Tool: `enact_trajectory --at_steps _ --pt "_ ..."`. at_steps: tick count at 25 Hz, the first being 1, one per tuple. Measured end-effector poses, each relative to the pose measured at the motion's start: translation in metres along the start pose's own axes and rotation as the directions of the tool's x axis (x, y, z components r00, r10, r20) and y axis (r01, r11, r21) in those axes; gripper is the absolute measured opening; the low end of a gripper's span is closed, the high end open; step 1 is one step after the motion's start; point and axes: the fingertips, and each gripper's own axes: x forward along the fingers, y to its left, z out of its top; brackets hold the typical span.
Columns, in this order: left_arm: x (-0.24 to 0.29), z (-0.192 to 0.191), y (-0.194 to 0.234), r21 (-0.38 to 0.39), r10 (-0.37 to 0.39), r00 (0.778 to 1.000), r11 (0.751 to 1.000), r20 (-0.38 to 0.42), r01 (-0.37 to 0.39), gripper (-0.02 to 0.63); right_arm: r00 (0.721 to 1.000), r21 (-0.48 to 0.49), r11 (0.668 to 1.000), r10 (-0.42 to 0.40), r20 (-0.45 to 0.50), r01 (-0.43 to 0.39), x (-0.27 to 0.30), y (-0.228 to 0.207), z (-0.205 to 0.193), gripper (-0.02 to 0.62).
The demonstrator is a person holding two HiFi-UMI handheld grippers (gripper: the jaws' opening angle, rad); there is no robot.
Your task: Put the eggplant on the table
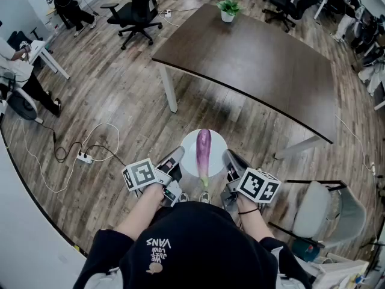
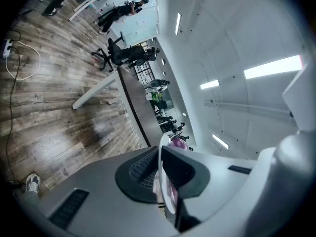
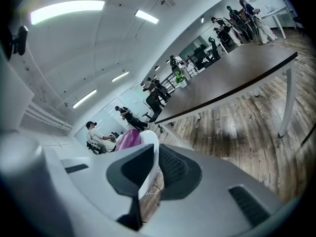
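- Head view, nearest the person: the left tongs (image 1: 175, 161) and the right tongs (image 1: 230, 164) each pinch an opposite edge of a white plate (image 1: 191, 144). They hold it in the air over the wood floor (image 1: 120, 101), well short of the tabletop (image 1: 258, 65).
- Left gripper view and right gripper view agree: each pair of jaws stands narrow, closed on the plate's thin rim, with nothing else between them.
- The eggplant (image 1: 204, 149) lies loose along the middle of the plate. Its pale stem end points toward the person and its purple body points away. No tongs touch it.
- The step in hand looks like the carry to the tabletop, and nothing has been set down yet.
- To do it well, both hands should probably travel at the same height and pace so the plate stays level. A long, round eggplant could roll toward whichever side dips.
- A rim grip this thin may slip if either hand twists, so the approach should be slow.
- The load is best landed well in from the near edge, and both grips loosened only once it rests.
- Count, near to far:
  - two tongs
  - one plate
  - one eggplant
  - one tabletop
  - one potted plant (image 1: 228, 8) at its far end
- Nothing else stands on the tabletop.
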Motion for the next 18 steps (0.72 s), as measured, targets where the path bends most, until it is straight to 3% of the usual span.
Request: enact_trajectory --at_steps 4,18 --pt "-0.001 -0.004 -0.001 -0.05 0.003 1.0 0.999 0.007 -0.002 0.026 1.0 0.004 1.0 0.005 0.001 -0.005 -0.001 0.001 0.0 0.034" --pt "0.014 -0.01 0.0 -0.053 0.02 0.999 0.998 0.039 -0.018 0.026 0.999 0.021 0.999 0.05 -0.002 -0.049 0.002 -0.015 0.01 0.034"
